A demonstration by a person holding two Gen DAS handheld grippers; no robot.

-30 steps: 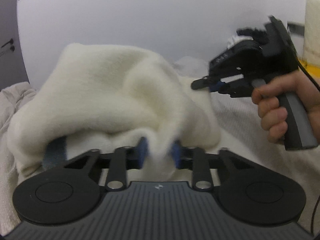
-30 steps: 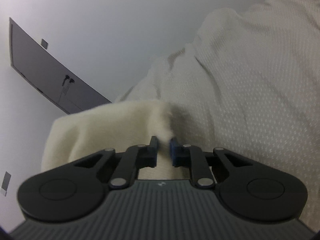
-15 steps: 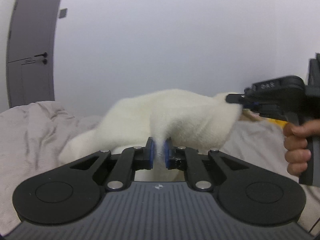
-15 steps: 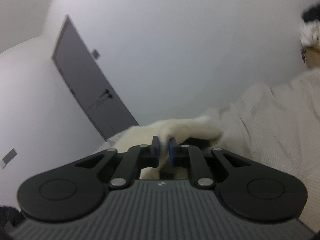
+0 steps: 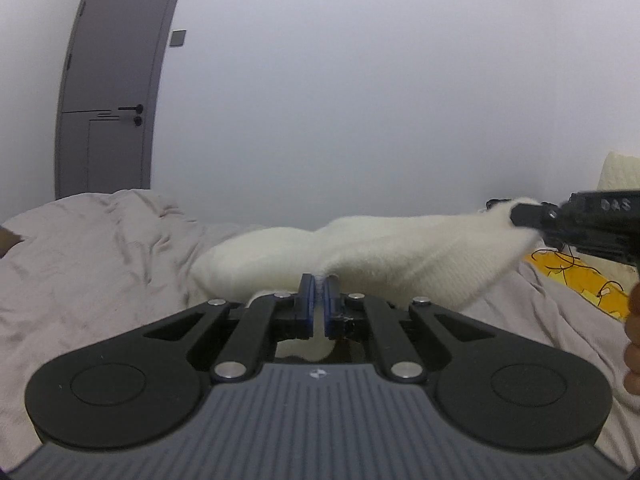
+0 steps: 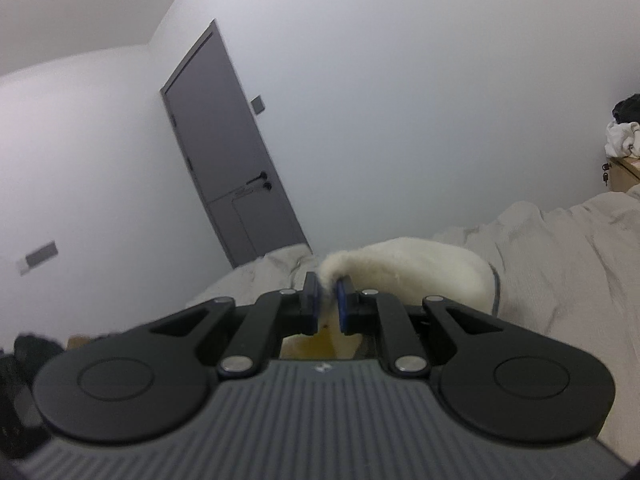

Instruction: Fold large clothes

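While the fluffy white garment is stretched above the grey bedding, it is gripped by the left gripper and right gripper.

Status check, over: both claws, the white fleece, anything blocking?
Left claw shut on white fleece. Right claw shut on another edge. Fleece stretched between them above the grey bedding. Nothing in the way.

Right gripper and blurred garment, frame-cropped.
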